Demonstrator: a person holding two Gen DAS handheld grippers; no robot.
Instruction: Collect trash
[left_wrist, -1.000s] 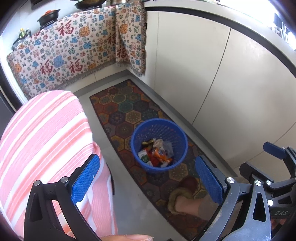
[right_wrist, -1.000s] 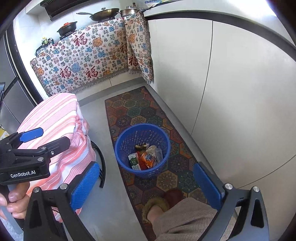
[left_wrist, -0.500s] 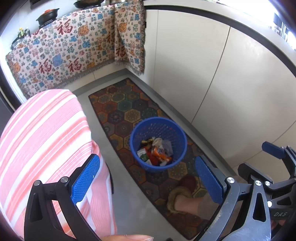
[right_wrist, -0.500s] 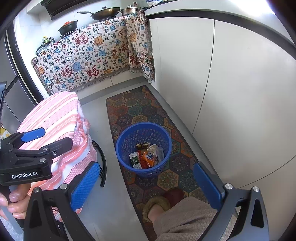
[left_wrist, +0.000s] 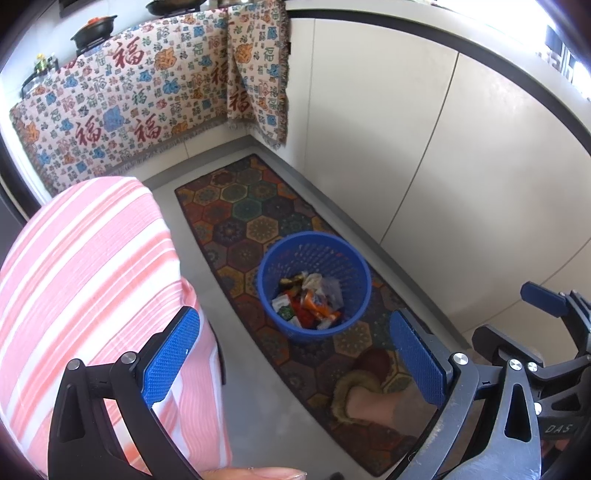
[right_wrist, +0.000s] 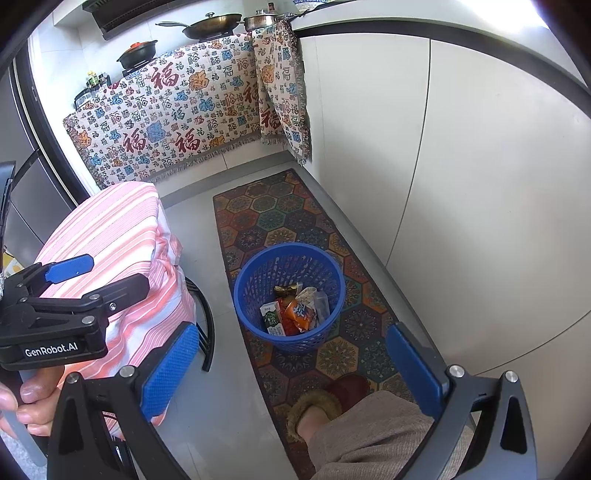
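Observation:
A blue plastic waste basket (left_wrist: 347, 258) stands on a patterned rug and shows in the right wrist view (right_wrist: 258, 273) too. Inside lies trash (left_wrist: 308, 301): colourful wrappers, a small carton and clear plastic, in the right wrist view (right_wrist: 295, 308) as well. My left gripper (left_wrist: 295, 354) is open and empty, held high above the basket. My right gripper (right_wrist: 290, 367) is open and empty, also high above the floor. Each gripper shows at the edge of the other's view.
The hexagon-pattern rug (right_wrist: 258, 214) runs along white cabinet doors (right_wrist: 461, 166). A pink-striped cloth covers a stool or table (left_wrist: 81, 280) at the left. A patterned cloth (right_wrist: 177, 110) hangs over the far counter with pans. The person's slippered foot (right_wrist: 325, 402) stands on the rug.
Both views have shifted slightly, and the basket sits a little lower and closer to centre. Both grippers stay open and empty.

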